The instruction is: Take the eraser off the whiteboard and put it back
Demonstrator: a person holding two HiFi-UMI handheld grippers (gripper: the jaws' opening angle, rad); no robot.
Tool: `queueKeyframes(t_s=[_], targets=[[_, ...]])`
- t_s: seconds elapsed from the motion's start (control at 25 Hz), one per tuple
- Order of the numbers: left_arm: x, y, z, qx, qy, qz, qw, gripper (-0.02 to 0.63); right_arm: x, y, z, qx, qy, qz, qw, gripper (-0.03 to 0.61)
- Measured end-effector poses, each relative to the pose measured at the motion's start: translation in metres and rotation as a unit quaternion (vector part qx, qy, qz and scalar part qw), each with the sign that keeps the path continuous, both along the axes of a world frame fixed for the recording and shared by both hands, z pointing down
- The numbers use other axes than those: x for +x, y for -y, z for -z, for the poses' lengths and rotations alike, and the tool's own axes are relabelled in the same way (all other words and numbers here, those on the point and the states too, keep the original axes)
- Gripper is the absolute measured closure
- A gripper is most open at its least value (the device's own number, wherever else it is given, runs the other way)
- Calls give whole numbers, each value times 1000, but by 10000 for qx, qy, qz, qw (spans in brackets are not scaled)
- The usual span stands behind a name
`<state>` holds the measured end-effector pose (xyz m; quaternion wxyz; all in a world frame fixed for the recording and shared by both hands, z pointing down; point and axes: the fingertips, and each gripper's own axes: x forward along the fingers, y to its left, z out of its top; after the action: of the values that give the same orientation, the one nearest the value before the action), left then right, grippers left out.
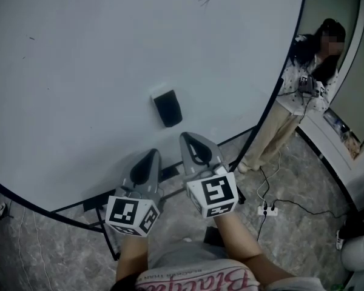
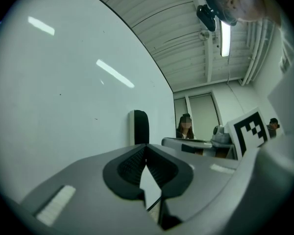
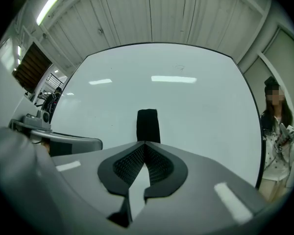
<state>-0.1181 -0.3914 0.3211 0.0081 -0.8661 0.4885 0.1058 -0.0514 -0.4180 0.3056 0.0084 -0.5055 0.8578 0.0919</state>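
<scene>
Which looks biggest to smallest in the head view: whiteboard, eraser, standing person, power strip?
1. whiteboard
2. standing person
3. eraser
4. power strip, farther from the camera, so only smaller as it looks

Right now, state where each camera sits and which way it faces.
Head view: on the person's head, looking steeply down at the whiteboard and eraser; forearms, left gripper and right gripper show.
Left gripper view: on the left gripper, looking along its shut jaws past the eraser; the right gripper's marker cube shows at right.
Right gripper view: on the right gripper, facing the whiteboard, eraser straight ahead beyond its shut jaws; left gripper at left.
Shared: all three see the eraser on the whiteboard.
</scene>
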Motion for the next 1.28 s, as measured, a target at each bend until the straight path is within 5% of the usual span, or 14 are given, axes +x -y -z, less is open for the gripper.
queueKeyframes(t_s=[1.28], targets=[[18,-34,0,1,88,-225,9997,614,-6,-63,-25,-485,-83,307,9983,578]])
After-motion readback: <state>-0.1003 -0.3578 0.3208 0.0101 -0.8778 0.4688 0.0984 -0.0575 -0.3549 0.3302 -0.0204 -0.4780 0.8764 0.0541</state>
